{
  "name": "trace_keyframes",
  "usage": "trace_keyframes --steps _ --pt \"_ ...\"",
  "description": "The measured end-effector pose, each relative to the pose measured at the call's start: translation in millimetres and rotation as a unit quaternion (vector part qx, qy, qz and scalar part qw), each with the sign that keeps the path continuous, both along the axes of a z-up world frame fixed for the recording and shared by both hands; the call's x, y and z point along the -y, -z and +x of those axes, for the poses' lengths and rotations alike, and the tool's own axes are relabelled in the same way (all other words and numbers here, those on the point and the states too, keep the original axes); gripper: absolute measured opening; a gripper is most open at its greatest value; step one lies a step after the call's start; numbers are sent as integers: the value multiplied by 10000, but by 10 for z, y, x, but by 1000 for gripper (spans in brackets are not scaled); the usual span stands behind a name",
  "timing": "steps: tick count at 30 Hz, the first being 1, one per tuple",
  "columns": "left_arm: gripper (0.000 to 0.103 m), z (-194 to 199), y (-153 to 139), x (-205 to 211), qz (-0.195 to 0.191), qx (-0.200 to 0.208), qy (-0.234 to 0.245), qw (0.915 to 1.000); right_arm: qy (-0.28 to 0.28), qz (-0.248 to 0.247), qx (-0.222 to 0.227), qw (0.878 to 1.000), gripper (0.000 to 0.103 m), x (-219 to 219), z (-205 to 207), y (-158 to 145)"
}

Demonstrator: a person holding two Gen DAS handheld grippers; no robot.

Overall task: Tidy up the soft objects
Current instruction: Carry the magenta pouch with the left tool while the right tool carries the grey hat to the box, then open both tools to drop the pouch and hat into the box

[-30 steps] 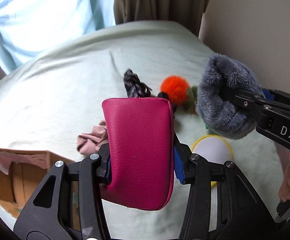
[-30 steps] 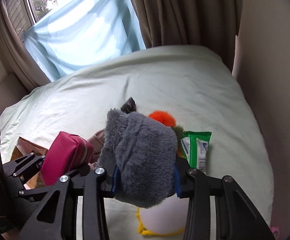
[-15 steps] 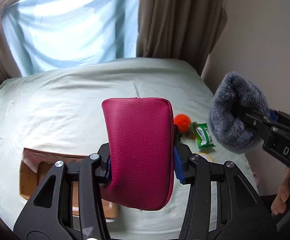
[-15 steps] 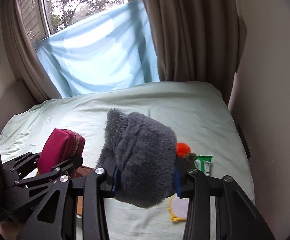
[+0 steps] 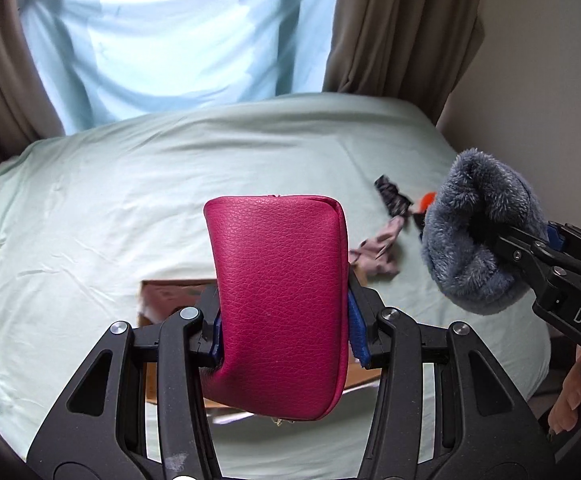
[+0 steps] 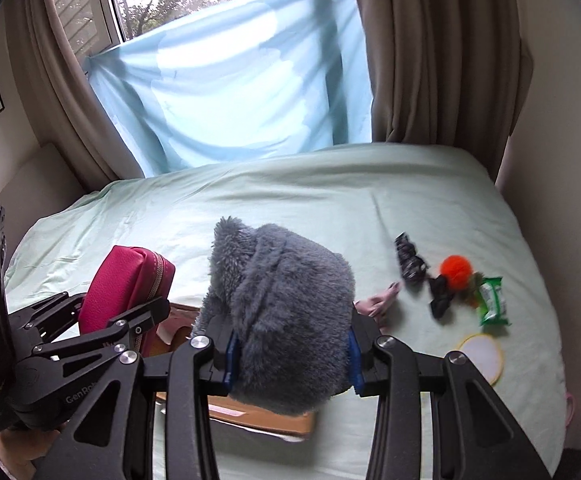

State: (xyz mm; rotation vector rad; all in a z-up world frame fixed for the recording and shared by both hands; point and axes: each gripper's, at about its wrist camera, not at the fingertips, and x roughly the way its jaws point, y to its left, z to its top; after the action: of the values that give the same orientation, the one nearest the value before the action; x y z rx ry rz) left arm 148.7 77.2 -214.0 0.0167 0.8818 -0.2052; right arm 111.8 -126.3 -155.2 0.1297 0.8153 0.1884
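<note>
Magenta leather pouch (image 5: 282, 312) clamped in the left gripper (image 5: 284, 334), grey fluffy thing (image 6: 290, 312) squeezed in the right gripper (image 6: 290, 354), both hovering over what looks like a cardboard box (image 6: 266, 416), so lowering and releasing probably comes next.

Both grippers, raised half a second ago, now hang lower above the cardboard box (image 5: 170, 292), the loose items (image 6: 454, 272) lying farther right.

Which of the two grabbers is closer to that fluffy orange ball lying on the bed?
Right. The right gripper, clamping the grey plush, is nearer the orange pom-pom. The left gripper, with the pink pouch, is farther left, over the cardboard box.
</note>
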Motion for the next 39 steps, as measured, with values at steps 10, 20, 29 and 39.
trace_keyframes --steps 10,20,29,39 --pt "43 163 786 -712 330 -851 277 9954 -89 -143 -1054 9943 38 -870 346 746" --pt "43 449 1547 -754 627 -1654 347 9836 -63 -345 -2374 9708 38 -938 718 1696" --pt "43 704 2123 -536 720 -2449 603 9650 -79 -349 -3153 9483 38 -861 1031 2297" --pt "103 779 2123 -474 589 -2614 886 9593 -171 -79 -3481 9373 77 -847 1202 2458"
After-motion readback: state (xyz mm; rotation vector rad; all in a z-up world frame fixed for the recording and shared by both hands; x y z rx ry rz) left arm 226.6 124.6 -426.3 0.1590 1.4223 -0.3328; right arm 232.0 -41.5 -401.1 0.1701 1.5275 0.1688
